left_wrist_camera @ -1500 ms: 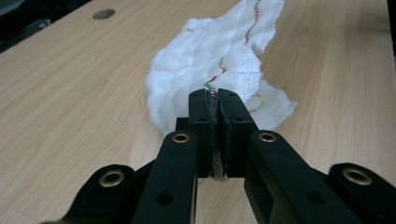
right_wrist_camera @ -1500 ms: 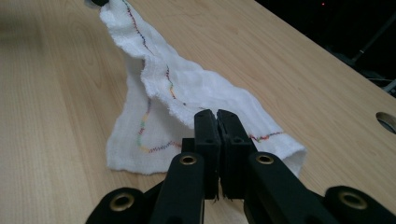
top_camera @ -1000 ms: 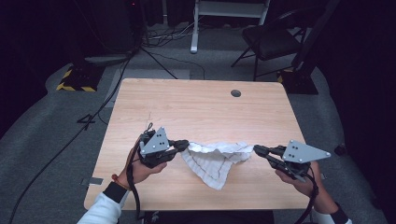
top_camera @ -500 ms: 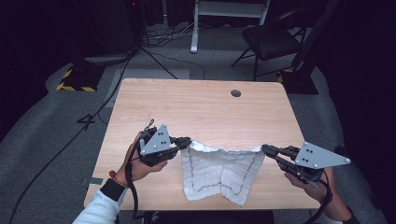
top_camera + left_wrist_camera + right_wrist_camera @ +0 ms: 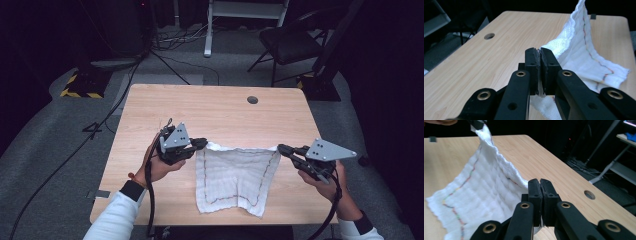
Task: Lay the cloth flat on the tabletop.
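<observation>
- Left gripper (image 5: 202,143) clamped on cloth (image 5: 235,175) corner, 9 o'clock.
- Right gripper (image 5: 283,148) clamped on opposite corner, 3 o'clock.
- Top edge taut, likely to spread it flat; rest drapes on table (image 5: 210,107).

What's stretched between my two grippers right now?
The white woven cloth with the coloured stitched border. The left gripper and right gripper each pinch a top corner, and it spreads over the wooden table in the high view.

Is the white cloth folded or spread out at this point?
Spread. The white cloth is stretched between the left gripper and right gripper, its coloured border stitching visible; its near edge rests on the table.
</observation>
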The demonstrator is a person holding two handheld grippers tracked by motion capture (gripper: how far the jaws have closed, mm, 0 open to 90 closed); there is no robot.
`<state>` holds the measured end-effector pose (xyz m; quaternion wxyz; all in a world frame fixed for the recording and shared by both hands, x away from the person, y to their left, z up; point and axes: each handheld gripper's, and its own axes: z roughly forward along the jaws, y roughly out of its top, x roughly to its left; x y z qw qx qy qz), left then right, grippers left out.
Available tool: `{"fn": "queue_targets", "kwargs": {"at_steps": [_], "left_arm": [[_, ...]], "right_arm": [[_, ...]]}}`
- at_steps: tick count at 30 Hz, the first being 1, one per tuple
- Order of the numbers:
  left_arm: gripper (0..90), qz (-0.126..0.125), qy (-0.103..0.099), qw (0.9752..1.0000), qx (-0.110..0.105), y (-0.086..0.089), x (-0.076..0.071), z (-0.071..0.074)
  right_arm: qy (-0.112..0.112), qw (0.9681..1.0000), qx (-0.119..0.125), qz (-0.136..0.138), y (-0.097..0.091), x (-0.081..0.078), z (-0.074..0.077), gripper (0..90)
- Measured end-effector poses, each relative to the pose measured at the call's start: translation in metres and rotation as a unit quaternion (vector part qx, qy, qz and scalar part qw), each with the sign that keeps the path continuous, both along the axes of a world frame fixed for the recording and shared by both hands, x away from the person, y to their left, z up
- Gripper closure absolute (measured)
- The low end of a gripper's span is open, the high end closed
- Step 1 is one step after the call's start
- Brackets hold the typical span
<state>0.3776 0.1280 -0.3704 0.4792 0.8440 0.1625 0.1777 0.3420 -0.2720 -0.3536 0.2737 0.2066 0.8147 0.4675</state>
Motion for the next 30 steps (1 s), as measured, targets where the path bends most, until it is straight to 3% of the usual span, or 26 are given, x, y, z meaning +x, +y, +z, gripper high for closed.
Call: {"fn": "queue_targets", "kwargs": {"at_steps": [3,6,10,13,16,18,27,29,30], "left_arm": [[85.0,0.010,0.008,0.9999,0.003,-0.005,0.014,-0.008],[84.9,0.015,0.011,0.9998,0.004,-0.007,0.022,-0.012],[85.0,0.032,0.024,0.9992,0.006,-0.010,0.045,-0.021],[85.0,0.039,0.030,0.9988,0.007,-0.012,0.054,-0.025],[85.0,0.053,0.037,0.9979,0.007,-0.014,0.067,-0.029],[85.0,0.065,0.045,0.9968,0.004,-0.013,0.080,-0.033],[85.0,0.105,0.060,0.9926,0.002,-0.014,0.112,-0.049],[85.0,0.122,0.066,0.9903,0.003,-0.015,0.124,-0.056],[85.0,0.122,0.066,0.9903,0.003,-0.015,0.124,-0.056]], "right_arm": [[0.003,0.9998,-0.013,-0.014,0.001,0.014,-0.008,87.9],[0.018,0.9995,-0.006,-0.027,0.000,0.032,-0.015,88.0],[0.025,0.9990,-0.013,-0.035,0.004,0.055,-0.022,88.0],[0.030,0.9986,-0.015,-0.042,0.007,0.071,-0.026,88.0],[0.031,0.9984,-0.016,-0.045,0.008,0.080,-0.028,88.0],[0.039,0.9979,-0.015,-0.049,0.008,0.094,-0.031,88.0],[0.060,0.9963,-0.026,-0.055,0.016,0.127,-0.044,88.0],[0.065,0.9952,-0.039,-0.061,0.019,0.139,-0.050,88.0],[0.066,0.9947,-0.044,-0.066,0.021,0.143,-0.052,88.0]]}}
